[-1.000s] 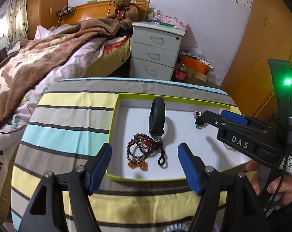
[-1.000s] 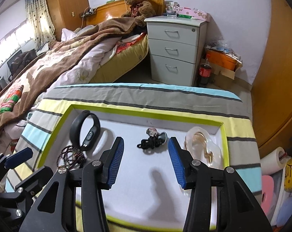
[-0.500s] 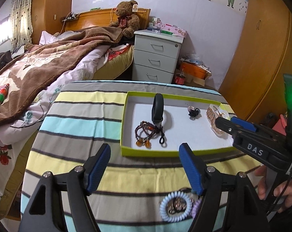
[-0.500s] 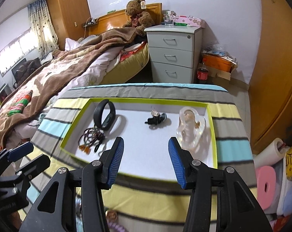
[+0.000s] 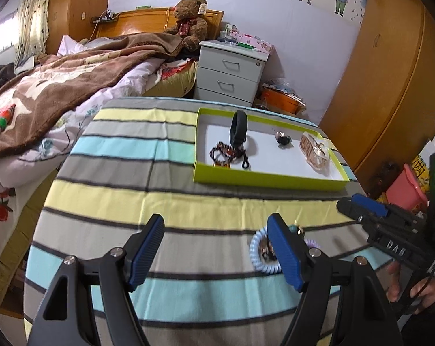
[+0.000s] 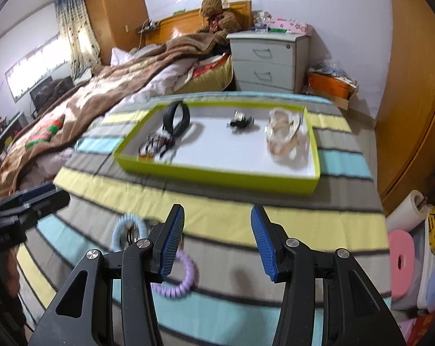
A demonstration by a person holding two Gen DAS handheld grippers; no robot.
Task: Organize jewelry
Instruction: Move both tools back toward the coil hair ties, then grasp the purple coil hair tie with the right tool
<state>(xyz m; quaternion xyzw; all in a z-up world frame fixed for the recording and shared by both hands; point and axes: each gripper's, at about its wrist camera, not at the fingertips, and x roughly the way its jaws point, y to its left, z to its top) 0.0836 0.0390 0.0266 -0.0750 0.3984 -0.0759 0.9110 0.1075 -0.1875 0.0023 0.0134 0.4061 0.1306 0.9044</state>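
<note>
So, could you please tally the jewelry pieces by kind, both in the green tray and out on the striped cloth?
Black band bracelet: 1
Dark beaded bracelet: 1
Small black clip-like piece: 1
Clear packet holding a pale chain: 1
Coil hair ties: 2, light blue and purple, both on the cloth
Total: 6, with 4 in the tray

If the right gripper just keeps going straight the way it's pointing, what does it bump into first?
Probably the striped tablecloth: the open right gripper tilts down at bare cloth short of the green tray. The purple coil band lies left of that line. Depth is hard to judge.
</note>
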